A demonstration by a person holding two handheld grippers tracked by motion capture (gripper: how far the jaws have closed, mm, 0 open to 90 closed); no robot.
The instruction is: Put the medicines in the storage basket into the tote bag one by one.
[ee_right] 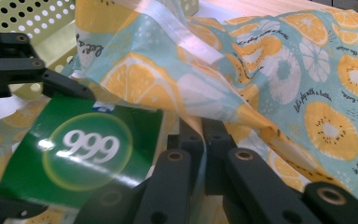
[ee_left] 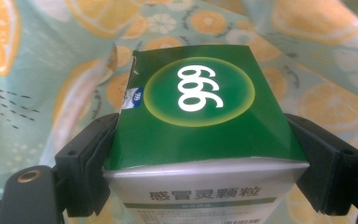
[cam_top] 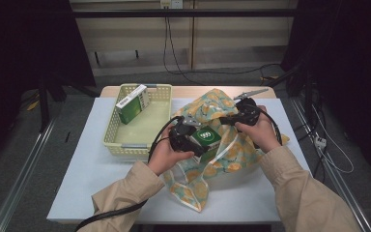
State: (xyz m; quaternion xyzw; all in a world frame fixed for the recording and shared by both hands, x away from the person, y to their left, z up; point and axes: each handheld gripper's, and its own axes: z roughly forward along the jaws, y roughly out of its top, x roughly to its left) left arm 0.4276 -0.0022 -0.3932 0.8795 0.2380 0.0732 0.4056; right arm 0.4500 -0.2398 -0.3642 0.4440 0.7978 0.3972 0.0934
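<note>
Left gripper point(ee_left: 200, 154): its jaws clamp a green box point(ee_left: 200, 107) across its width, one black pad flat on each long side; the round white-numbered face points away from the hand.

Right gripper point(ee_right: 200, 140): closed tight, pinching a fold of the fruit-print bag point(ee_right: 279, 84) at the rim, the thin film caught between the pads.

Green box: in the high view the box point(cam_top: 207, 137) sits at the bag's mouth, partly inside, tilted, just in front of the left gripper point(cam_top: 186, 137). The right gripper's pinch lies just beside the box's far corner, apart from it.

Bag: a soft plastic bag point(cam_top: 222, 154) with orange slices printed on it, spread over the right half of the table, its handles trailing toward the near edge. The right gripper point(cam_top: 239, 116) holds the upper rim up.

Step in hand: judging by the grip and the lifted rim, the box is either going into the bag or coming out of it; the frames do not settle which.

Next move: keep the rim raised and taut so the film does not snag the box's corners, and carry the box straight along the opening.

Basket: a pale yellow basket point(cam_top: 113, 130) stands toward the far left corner of the table point(cam_top: 87, 183), holding a second green box point(cam_top: 131, 104) leaning on its far wall.
</note>
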